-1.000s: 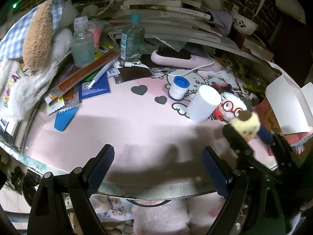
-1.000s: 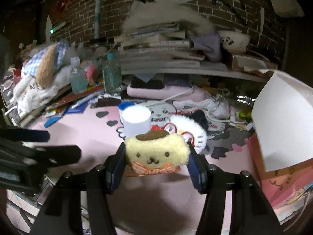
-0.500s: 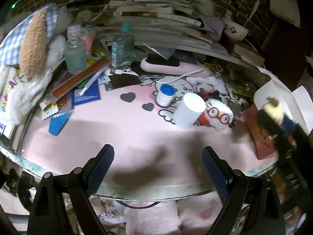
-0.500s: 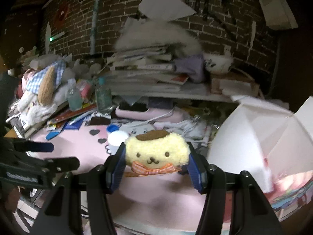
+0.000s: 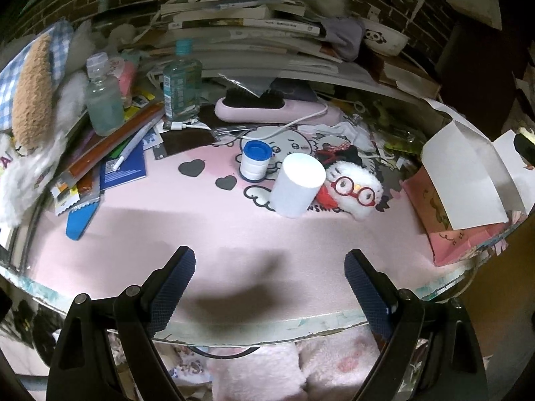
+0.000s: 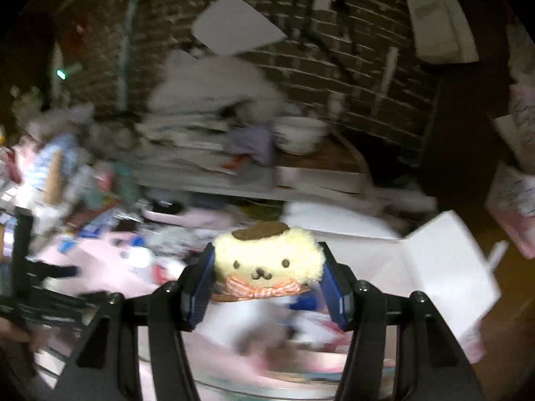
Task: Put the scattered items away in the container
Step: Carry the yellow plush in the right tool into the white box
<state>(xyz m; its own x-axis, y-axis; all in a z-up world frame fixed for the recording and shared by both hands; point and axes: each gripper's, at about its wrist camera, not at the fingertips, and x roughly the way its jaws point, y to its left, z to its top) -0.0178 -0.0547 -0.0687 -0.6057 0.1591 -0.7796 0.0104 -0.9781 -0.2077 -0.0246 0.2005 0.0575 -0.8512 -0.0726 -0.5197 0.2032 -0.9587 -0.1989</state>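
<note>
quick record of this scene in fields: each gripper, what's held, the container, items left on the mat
left gripper: open, empty, above the near edge of the pink mat
right gripper: shut on the yellow dog plush
container: pink box with white flaps open, at the mat's right edge
left on mat: white cylinder, glasses plush, blue-lidded jar
view quality: right wrist view blurred
</note>
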